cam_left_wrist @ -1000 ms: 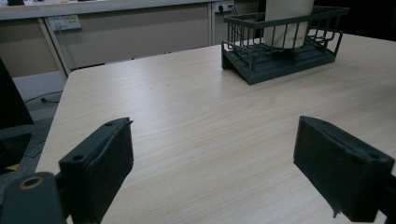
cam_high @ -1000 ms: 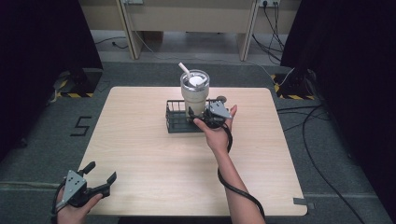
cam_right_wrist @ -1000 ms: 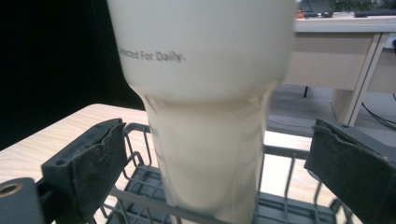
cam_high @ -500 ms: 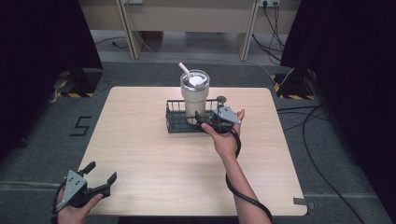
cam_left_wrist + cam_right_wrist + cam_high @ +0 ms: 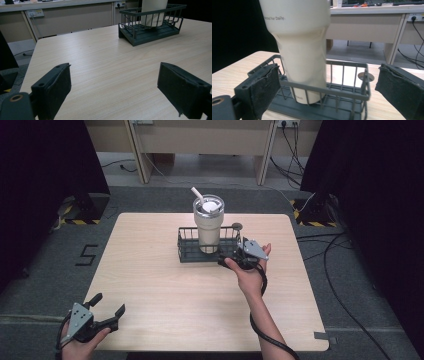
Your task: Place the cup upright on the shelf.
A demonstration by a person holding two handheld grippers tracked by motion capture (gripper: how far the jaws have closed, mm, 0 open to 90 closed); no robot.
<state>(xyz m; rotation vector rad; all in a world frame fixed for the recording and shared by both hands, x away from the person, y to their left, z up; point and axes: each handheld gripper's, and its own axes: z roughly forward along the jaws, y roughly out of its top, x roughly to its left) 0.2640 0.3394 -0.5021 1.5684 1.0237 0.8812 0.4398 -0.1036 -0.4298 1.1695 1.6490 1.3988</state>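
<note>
- The surface (image 5: 165, 285) is wide and bare around your work; the basket (image 5: 187, 251) sits past its middle, and nothing pins it down, so a bump from your right tongs (image 5: 231, 259) could slide it.
- Those right tongs stand apart, just beside the basket's near right corner and clear of the cup (image 5: 208, 222); the right gripper view has the wire rim (image 5: 329, 90) running between the pads. Push straight in and you would likely catch wire, not cup.
- The cup stands upright in the basket, tall and top-heavy by its look. Grip it low or off-centre and it may tilt against the rim.
- It is cream, smooth, narrower at the foot, with a clear lid and a straw (image 5: 198, 196). Knock the straw and it may tip.
- Your left tongs (image 5: 107, 310) rest apart at the near left corner, well away.
</note>
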